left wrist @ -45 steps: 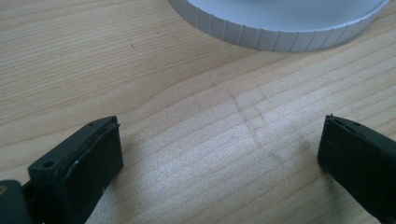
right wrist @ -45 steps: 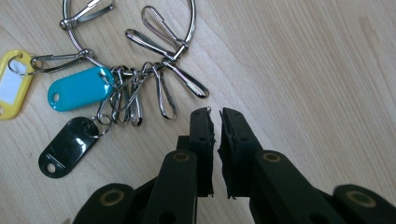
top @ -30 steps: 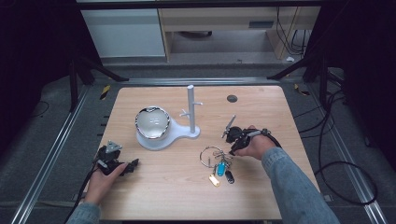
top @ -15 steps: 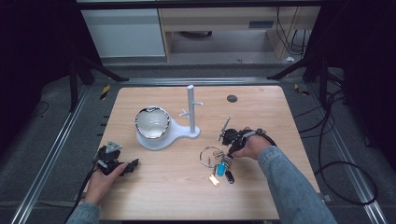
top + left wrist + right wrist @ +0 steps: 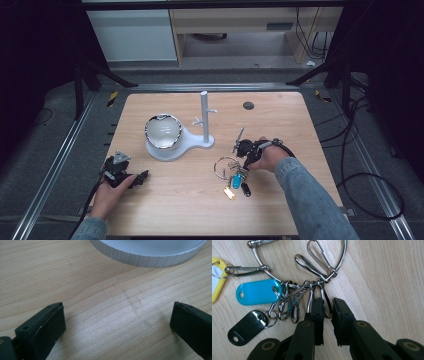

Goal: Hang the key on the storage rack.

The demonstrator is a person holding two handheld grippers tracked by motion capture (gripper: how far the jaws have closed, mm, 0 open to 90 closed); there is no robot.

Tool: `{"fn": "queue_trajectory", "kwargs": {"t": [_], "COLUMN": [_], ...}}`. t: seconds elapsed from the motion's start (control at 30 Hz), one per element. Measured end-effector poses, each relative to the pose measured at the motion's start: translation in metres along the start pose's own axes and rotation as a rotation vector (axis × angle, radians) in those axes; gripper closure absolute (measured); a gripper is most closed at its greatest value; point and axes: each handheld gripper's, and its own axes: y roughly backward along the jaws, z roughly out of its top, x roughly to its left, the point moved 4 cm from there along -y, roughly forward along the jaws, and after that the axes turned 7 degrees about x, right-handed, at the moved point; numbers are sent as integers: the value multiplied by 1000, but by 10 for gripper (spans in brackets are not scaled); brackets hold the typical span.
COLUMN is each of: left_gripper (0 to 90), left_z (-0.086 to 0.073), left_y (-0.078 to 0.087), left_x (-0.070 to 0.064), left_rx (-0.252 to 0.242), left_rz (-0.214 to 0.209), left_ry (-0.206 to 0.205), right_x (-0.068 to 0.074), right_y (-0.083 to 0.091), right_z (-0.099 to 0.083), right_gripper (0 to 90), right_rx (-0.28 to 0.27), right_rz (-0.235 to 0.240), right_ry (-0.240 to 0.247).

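The right gripper (image 5: 248, 153) is pressing down at the key ring (image 5: 226, 166), which is lying flat on the wooden table (image 5: 280, 120) in front of the white stand (image 5: 205, 125). A second ago this gripper was sitting farther back and to the right, clear of the ring; now it has come forward and left onto the ring's near edge. In the right gripper view its jaws are standing almost closed, with only a thin gap between them, and one of the small metal clips (image 5: 325, 301) on the ring is sitting in that gap (whether the pads are truly pinching it, I cannot tell). The blue tag (image 5: 258, 292), the black tag (image 5: 247, 327) and the yellow tag (image 5: 217, 277) are fanning out from the ring to one side of the jaws.

The left gripper (image 5: 141, 177) is resting on the table near the front left corner, just where it was a second ago, its jaws spread wide and holding nothing. The ribbed rim of the stand's white base (image 5: 150, 252) is showing ahead of it. The steel bowl (image 5: 163, 132) is sitting on that base, unmoved.
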Motion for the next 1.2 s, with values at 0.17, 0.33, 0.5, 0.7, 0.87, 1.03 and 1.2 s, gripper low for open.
{"fn": "queue_trajectory", "kwargs": {"t": [0.17,0.33,0.5,0.7,0.87,1.03,1.2], "left_gripper": [0,0,0,0,0,0,0], "left_z": [0,0,0,0,0,0,0], "left_y": [0,0,0,0,0,0,0], "left_x": [0,0,0,0,0,0,0], "left_rx": [0,0,0,0,0,0,0], "left_rz": [0,0,0,0,0,-1,-1], "left_ry": [0,-1,0,0,0,0,0], "right_x": [0,0,0,0,0,1,1], "right_y": [0,0,0,1,4,8,16], "right_z": [0,0,1,0,-2,-4,-5], "right_gripper": [842,876,883,886,886,886,887], "right_rx": [9,7,10,3,7,14,5], "right_rz": [8,22,24,22,21,17,16], "right_ry": [-1,-9,-16,-17,-14,-5,1]}}
